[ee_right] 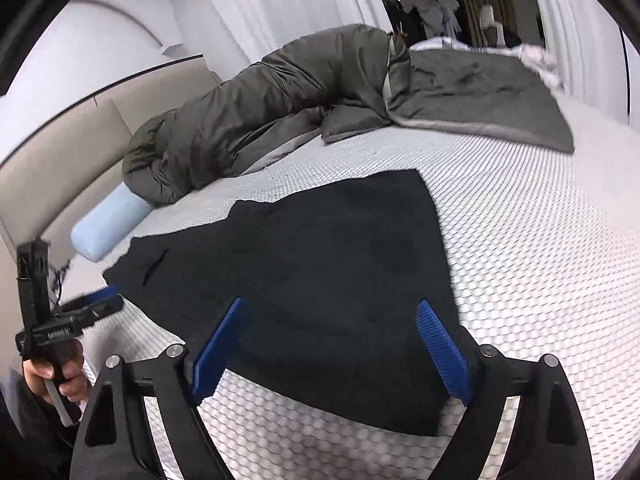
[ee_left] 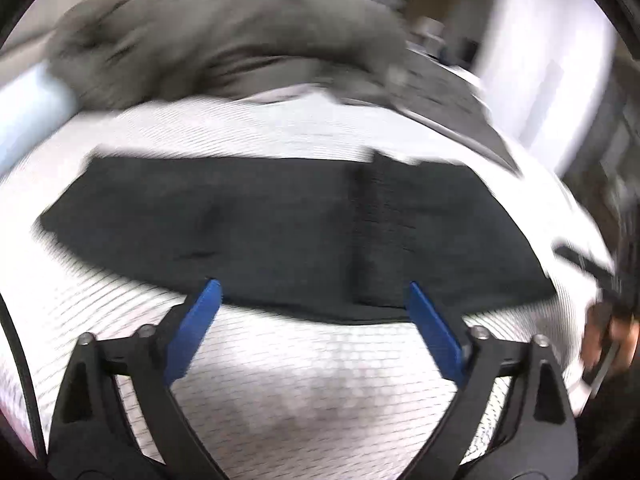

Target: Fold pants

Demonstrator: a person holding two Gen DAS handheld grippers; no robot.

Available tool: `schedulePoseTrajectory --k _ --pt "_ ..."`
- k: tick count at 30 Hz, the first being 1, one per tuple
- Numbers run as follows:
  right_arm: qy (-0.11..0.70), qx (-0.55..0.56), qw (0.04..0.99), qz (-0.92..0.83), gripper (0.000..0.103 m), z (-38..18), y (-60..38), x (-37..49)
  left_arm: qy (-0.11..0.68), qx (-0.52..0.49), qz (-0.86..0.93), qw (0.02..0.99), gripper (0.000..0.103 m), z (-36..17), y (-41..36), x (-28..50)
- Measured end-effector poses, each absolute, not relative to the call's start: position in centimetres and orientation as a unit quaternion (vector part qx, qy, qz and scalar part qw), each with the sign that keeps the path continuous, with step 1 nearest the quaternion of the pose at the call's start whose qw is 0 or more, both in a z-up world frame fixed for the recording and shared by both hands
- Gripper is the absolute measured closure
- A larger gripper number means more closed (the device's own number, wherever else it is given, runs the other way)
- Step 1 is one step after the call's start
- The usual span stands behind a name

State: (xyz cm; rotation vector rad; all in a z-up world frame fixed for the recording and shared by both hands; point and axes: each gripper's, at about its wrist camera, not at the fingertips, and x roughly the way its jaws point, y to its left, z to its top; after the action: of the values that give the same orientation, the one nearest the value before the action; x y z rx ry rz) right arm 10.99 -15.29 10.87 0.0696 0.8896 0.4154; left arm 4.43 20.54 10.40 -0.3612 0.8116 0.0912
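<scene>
Both claws, left claw (ee_left: 314,300) and right claw (ee_right: 332,318), hang released over the pants (ee_right: 304,264), which look soft, light and floppy, so pinching a corner edge at center frame seems easiest.

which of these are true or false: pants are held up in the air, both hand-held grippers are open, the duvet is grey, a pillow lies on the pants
1. The black pants hang in the air: false, they lie flat on the mattress.
2. The left hand-held gripper and right hand-held gripper are open: true.
3. The bunched duvet is grey: true.
4. The pale blue pillow lies on the pants: false, it lies beside them, partly under the duvet.
</scene>
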Motion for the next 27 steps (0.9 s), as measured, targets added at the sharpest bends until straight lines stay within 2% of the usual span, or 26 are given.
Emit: schedulePoseTrajectory --k 4,9,12,13,14,15,16,17,21,27 --pt "0.442 0.037 0.874 0.198 0.013 10.5 -13.9 12.0 0.39 -0.241 0.12 0.88 0.002 9.0 26.7 3.0" --pt "0.434 0.025 0.878 0.202 0.013 10.8 -13.7 11.2 0.386 -0.387 0.137 0.826 0.002 5.2 33.5 2.6" --pt "0.428 0.02 0.88 0.203 0.012 11.0 -14.1 10.6 0.362 -0.426 0.15 0.816 0.005 3.8 35.9 3.7" --pt "0.427 0.017 0.881 0.202 0.012 10.9 -14.3 10.5 0.358 -0.426 0.158 0.816 0.015 3.8 36.6 4.2" --pt "0.428 0.015 0.881 0.201 0.012 10.9 -14.3 10.5 0.354 -0.419 0.173 0.818 0.036 4.0 37.2 4.8" --pt "0.43 0.012 0.88 0.201 0.012 10.8 -14.3 10.5 0.358 -0.41 0.187 0.818 0.05 4.1 37.5 5.3" --pt "0.431 0.009 0.88 0.199 0.012 10.7 -14.2 10.5 0.365 -0.403 0.199 0.815 0.081 3.8 38.1 5.8" --pt "0.432 0.008 0.88 0.199 0.012 10.6 -14.2 10.5 0.371 -0.398 0.214 0.811 0.094 3.7 38.4 6.3" --pt "0.433 -0.002 0.879 0.202 0.012 10.4 -13.8 10.7 0.339 -0.347 0.219 0.847 0.101 6.6 36.8 6.7" --pt "0.427 -0.009 0.883 0.196 0.012 10.4 -13.7 10.9 0.301 -0.232 0.1 0.919 0.101 15.6 25.9 9.3"
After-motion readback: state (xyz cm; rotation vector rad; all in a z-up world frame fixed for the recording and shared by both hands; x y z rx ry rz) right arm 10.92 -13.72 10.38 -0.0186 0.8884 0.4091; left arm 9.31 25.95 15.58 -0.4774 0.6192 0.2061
